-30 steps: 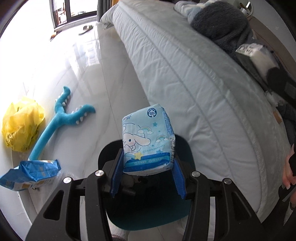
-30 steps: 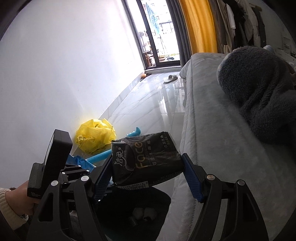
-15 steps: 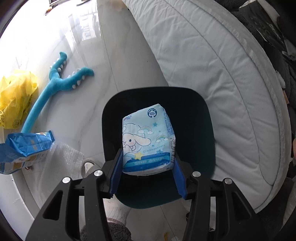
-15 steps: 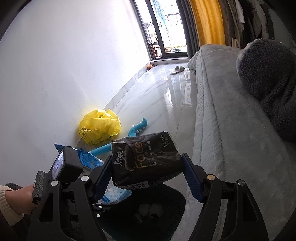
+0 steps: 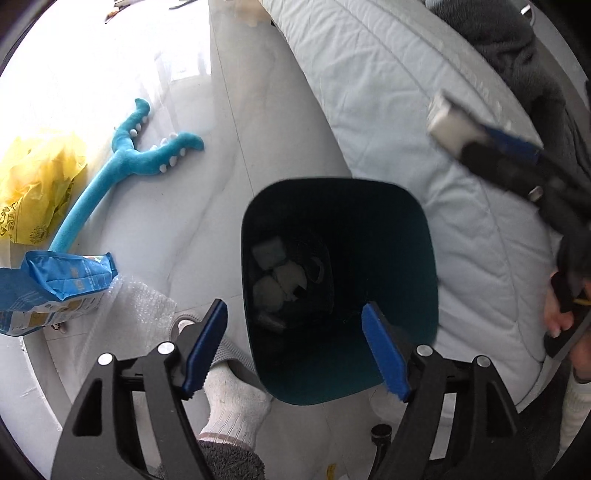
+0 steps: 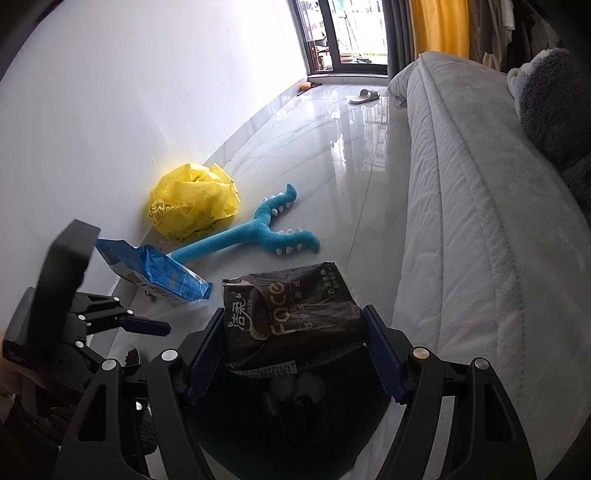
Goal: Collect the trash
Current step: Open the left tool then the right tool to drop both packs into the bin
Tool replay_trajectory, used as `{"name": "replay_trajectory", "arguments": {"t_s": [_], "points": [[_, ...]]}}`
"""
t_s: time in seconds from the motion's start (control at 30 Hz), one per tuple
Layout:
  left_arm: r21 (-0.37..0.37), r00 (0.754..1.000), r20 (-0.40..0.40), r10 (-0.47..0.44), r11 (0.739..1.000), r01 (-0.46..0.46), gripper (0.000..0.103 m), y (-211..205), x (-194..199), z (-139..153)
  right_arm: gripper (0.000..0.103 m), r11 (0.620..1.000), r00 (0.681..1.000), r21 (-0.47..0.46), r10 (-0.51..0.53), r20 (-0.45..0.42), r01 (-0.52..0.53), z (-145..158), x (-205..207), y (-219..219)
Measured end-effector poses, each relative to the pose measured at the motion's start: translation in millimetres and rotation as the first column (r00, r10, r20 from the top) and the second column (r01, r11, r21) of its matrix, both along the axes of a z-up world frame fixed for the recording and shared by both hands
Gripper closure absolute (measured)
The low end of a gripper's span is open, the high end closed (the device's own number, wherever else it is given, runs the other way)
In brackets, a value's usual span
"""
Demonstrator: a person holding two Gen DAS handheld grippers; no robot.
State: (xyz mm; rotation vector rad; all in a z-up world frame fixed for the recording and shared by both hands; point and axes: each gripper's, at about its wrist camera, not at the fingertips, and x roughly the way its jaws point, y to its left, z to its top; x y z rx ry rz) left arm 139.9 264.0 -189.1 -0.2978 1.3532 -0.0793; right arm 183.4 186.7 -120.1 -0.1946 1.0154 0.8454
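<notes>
Dark teal plastic bin (image 5: 417, 266) stands on the pale glossy floor (image 5: 221, 155), taken here as the reference point. Left gripper (image 5: 295, 347) hangs over the bin mouth, pointing steeply down; its jaws have just been opening and stand apart with nothing between the blue pads. A light-blue tissue pack (image 5: 269, 251) lies at the bin bottom among white crumpled scraps (image 5: 280, 280). Right gripper (image 6: 295, 354) is clenched on a black tissue pack (image 6: 291, 317), held just above the bin rim (image 6: 373, 424) on the bed side; in the left wrist view this gripper is blurred. The quilted grey-white bed (image 5: 406, 110) runs just beside the bin on one side. On the opposite side, near the bin: a blue snack bag (image 5: 55, 288) lying on bubble wrap (image 5: 140, 310), and a foot in a white sock (image 5: 232, 402) and grey slipper touching or nearly touching the bin wall. Farther from the bin, toward the white wall (image 6: 110, 110): a teal plush forked toy (image 5: 125, 166) and a crumpled yellow plastic bag (image 5: 33, 184). Well apart from the bin, near the balcony door (image 6: 347, 33), a slipper (image 6: 365, 96) on the floor. A dark grey fleece bundle (image 6: 550, 110) rests on the bed. No object blocks the bin opening.
</notes>
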Motion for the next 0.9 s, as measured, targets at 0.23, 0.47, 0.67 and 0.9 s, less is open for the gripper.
{"name": "replay_trajectory", "arguments": {"t_s": [0.23,0.47,0.67,0.9], "points": [[0.004,0.994,0.100,0.030,1.000,-0.031,0.020,14,-1,25,0.029,0.999,0.999,-0.052,0.013,-0.049,-0.016,-25,-3,14],[0.011,0.974,0.216,0.062,0.998,-0.066,0.017,25,-3,51,0.029,0.993,0.994,-0.105,0.034,-0.099,-0.045,-51,-6,27],[0.045,0.931,0.361,0.049,0.997,-0.069,0.017,22,-7,81,0.029,0.985,0.986,-0.150,0.057,-0.156,-0.081,-71,-14,33],[0.081,0.878,0.478,0.036,0.993,-0.084,0.017,14,-7,111,0.028,0.976,0.976,-0.190,0.064,-0.207,-0.104,-78,-18,31]]}}
